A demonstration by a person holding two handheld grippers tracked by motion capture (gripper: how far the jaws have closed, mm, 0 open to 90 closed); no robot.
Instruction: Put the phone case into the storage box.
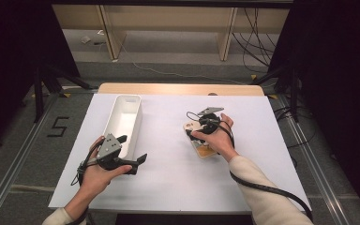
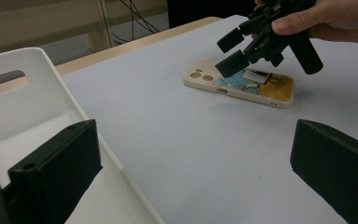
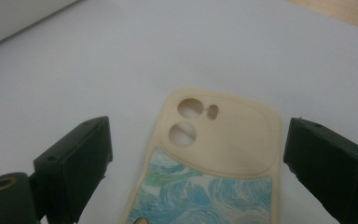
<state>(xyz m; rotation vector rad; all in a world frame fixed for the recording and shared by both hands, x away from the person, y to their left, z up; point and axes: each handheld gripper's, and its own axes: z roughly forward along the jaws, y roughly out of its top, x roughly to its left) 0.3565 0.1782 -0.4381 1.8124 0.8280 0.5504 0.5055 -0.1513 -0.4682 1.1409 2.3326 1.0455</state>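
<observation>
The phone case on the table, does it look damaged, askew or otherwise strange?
Nothing stands out. The phone case lies flat on the white table cover, printed back up, with no visible crack or stain. The right gripper hovers open above it; the white bin stands upright.

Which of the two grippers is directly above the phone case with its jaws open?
The right gripper, which hovers over the camera-hole end of the phone case. The left gripper, also open, rests beside the white bin, away from the case.
</observation>
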